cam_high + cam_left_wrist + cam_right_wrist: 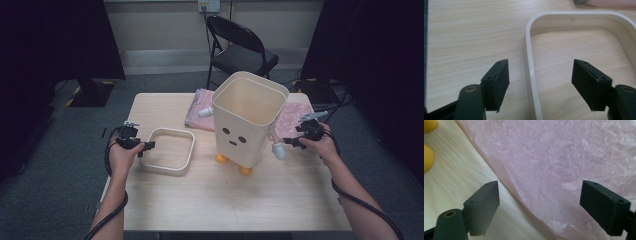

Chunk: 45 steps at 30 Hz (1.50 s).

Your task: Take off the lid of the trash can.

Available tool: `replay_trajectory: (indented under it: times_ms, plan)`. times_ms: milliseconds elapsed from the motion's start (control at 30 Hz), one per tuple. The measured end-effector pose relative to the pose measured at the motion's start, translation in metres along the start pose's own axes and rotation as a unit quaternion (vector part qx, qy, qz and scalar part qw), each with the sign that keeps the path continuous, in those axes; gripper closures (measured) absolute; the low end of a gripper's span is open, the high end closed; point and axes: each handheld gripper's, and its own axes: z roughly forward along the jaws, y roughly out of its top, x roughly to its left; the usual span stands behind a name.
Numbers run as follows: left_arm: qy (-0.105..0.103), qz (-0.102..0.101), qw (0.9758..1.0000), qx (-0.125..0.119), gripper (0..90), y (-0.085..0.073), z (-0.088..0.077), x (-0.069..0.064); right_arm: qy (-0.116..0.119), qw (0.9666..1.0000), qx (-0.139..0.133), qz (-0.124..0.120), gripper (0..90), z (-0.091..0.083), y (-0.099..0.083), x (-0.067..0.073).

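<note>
A cream bin with a drawn face, white arms and orange feet stands upright at the table's middle. To its left lies its cream rim ring flat on the wood. My left gripper sits at the ring's left side, open, its jaws straddling the ring's wall without pressing it. My right gripper hovers open to the right of the bin, just past the bin's white arm, above the edge of a pink plastic bag. Nothing sits between its jaws.
The pink bag spreads behind and to the right of the bin; another pink fold lies at the bin's back left. A black folding chair stands beyond the table. The orange feet show in the right gripper view.
</note>
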Motion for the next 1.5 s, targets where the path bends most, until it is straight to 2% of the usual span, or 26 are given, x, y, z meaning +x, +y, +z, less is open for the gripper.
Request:
replay_trajectory:
  times_ms: [33,67,100,133,167,200,267,300,333,367,400,433,467,500,533,600,733,800,867,900,1033,1067,1333,1367,1467,1500]
  plan:
    - [0.000,0.000,1.0000,0.000,28.8,0.000,0.000,0.000,-0.001,1.0000,0.003,0.000,16.2,0.003,-0.003,0.000]
    - [-0.002,0.008,0.9999,-0.007,28.8,-0.002,-0.005,-0.002,-0.001,1.0000,0.003,0.000,16.2,0.003,-0.003,0.000]
    - [-0.003,0.019,0.9997,-0.011,27.1,-0.005,-0.014,-0.006,-0.009,0.9998,0.012,-0.011,20.6,0.005,-0.006,0.002]
    - [-0.003,0.019,0.9997,-0.011,27.1,-0.005,-0.014,-0.006,-0.009,0.9998,0.012,-0.011,20.6,0.005,-0.006,0.002]
    - [-0.010,0.026,0.9995,-0.012,27.3,-0.010,-0.023,-0.012,-0.017,0.9993,0.028,-0.017,26.0,0.006,-0.010,0.004]
    - [-0.014,0.031,0.9993,-0.013,27.7,-0.013,-0.028,-0.016,-0.018,0.9994,0.028,-0.013,29.9,0.007,-0.011,0.004]
    - [-0.021,0.042,0.9988,-0.013,27.7,-0.019,-0.034,-0.023,0.002,0.9998,0.018,0.012,42.5,0.006,-0.014,0.005]
    - [-0.024,0.048,0.9985,-0.012,27.9,-0.022,-0.037,-0.027,-0.005,0.9997,0.015,0.020,50.3,0.004,-0.015,0.005]
    - [-0.024,0.048,0.9985,-0.012,27.9,-0.022,-0.037,-0.027,-0.005,0.9997,0.015,0.020,50.3,0.004,-0.015,0.005]
    - [-0.028,0.053,0.9981,-0.014,27.9,-0.026,-0.040,-0.032,-0.008,0.9995,0.017,0.025,58.2,0.003,-0.015,0.005]
    - [-0.036,0.063,0.9973,-0.012,28.3,-0.031,-0.043,-0.040,-0.011,0.9990,0.027,0.034,70.5,0.000,-0.014,0.007]
    - [-0.040,0.069,0.9968,-0.011,29.0,-0.034,-0.044,-0.043,-0.015,0.9986,0.033,0.039,74.3,-0.001,-0.013,0.008]
    - [-0.040,0.069,0.9968,-0.011,29.5,-0.034,-0.044,-0.043,-0.015,0.9986,0.033,0.039,74.3,-0.001,-0.013,0.008]
    - [-0.052,0.082,0.9953,-0.007,29.6,-0.041,-0.045,-0.054,-0.018,0.9980,0.044,0.042,84.7,-0.002,-0.011,0.013]
    - [-0.052,0.082,0.9953,-0.007,29.4,-0.041,-0.045,-0.054,-0.021,0.9975,0.049,0.047,87.3,-0.002,-0.010,0.016]
    - [-0.069,0.085,0.9941,-0.001,29.4,-0.055,-0.044,-0.065,-0.017,0.9968,0.058,0.053,89.6,-0.003,-0.009,0.020]
    - [-0.080,0.090,0.9927,0.009,28.1,-0.066,-0.040,-0.072,0.002,0.9957,0.058,0.072,90.0,-0.011,-0.007,0.025]
    - [-0.095,0.091,0.9912,0.013,28.1,-0.075,-0.035,-0.076,0.004,0.9953,0.057,0.078,90.0,-0.017,-0.005,0.025]
    - [-0.093,0.095,0.9909,0.017,28.2,-0.076,-0.034,-0.077,0.011,0.9951,0.049,0.085,90.0,-0.021,-0.003,0.025]
    - [-0.093,0.107,0.9896,0.023,28.0,-0.079,-0.032,-0.080,0.015,0.9948,0.044,0.090,90.0,-0.029,0.000,0.024]
    - [-0.099,0.114,0.9881,0.028,27.5,-0.079,-0.030,-0.085,0.012,0.9955,0.043,0.084,90.0,-0.040,0.007,0.025]
    - [-0.106,0.123,0.9864,0.027,27.6,-0.077,-0.030,-0.088,0.007,0.9958,0.044,0.080,90.0,-0.047,0.013,0.025]
    - [-0.120,0.136,0.9830,0.029,25.6,-0.076,-0.028,-0.100,0.009,0.9962,0.037,0.078,90.0,-0.067,0.037,0.023]
    - [-0.122,0.144,0.9815,0.030,25.0,-0.075,-0.027,-0.103,0.007,0.9962,0.039,0.077,90.0,-0.071,0.042,0.024]
    - [-0.126,0.149,0.9801,0.032,24.3,-0.075,-0.027,-0.107,0.008,0.9962,0.032,0.081,90.0,-0.075,0.045,0.024]
    - [-0.133,0.156,0.9782,0.031,23.6,-0.074,-0.026,-0.110,0.013,0.9954,0.027,0.091,90.0,-0.079,0.047,0.024]
